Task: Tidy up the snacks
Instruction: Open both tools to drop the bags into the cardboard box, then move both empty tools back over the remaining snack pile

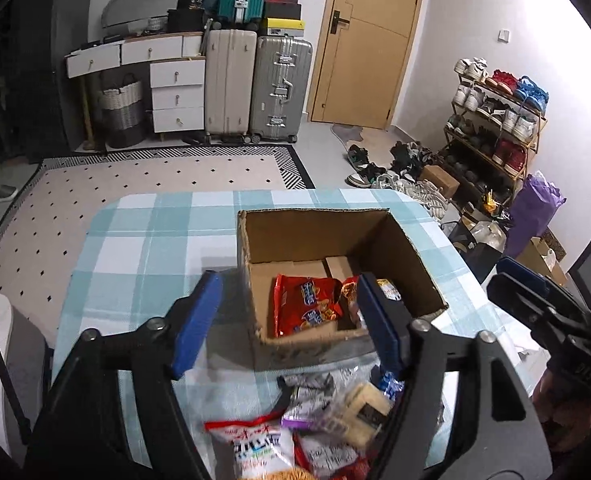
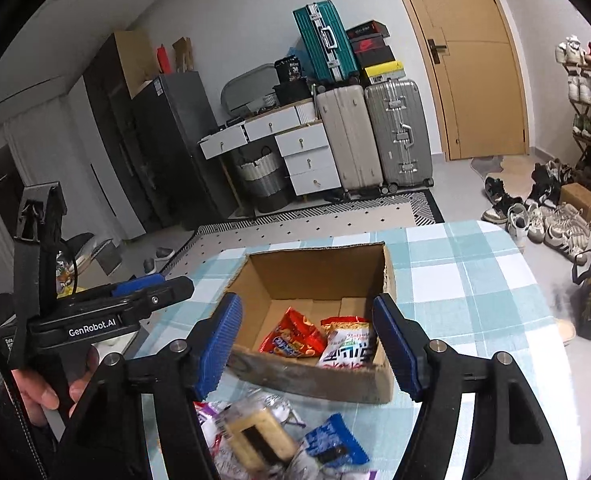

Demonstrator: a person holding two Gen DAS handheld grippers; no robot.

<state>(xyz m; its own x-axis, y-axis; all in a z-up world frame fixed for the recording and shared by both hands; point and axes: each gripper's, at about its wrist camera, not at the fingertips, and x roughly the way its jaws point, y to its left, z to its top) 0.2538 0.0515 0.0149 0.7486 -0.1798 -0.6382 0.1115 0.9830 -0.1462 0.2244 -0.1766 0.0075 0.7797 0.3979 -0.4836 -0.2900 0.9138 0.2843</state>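
I see my left tongs wide apart and holding nothing, above the near edge of the cardboard box. The right tongs are also wide and hold nothing, in front of the same box.

The box stands open on the table, which has a blue and white checked cloth. Inside the box, on its floor, lies a red snack bag; in the right wrist view the red bag lies beside a white bag with red ends, and the two seem to touch each other.

More snacks lie loose on the table, between the box and me (some are blurred, so I cannot read them all). In the right wrist view there is a pale cracker pack with a dark label, and just beside it a blue packet. In the left wrist view a white bag with red print lies nearest to the camera, with the cracker pack to its right.

In the left wrist view the right tongs show at the right edge, and in the right wrist view the left tongs show at the left, with a hand around the handle.
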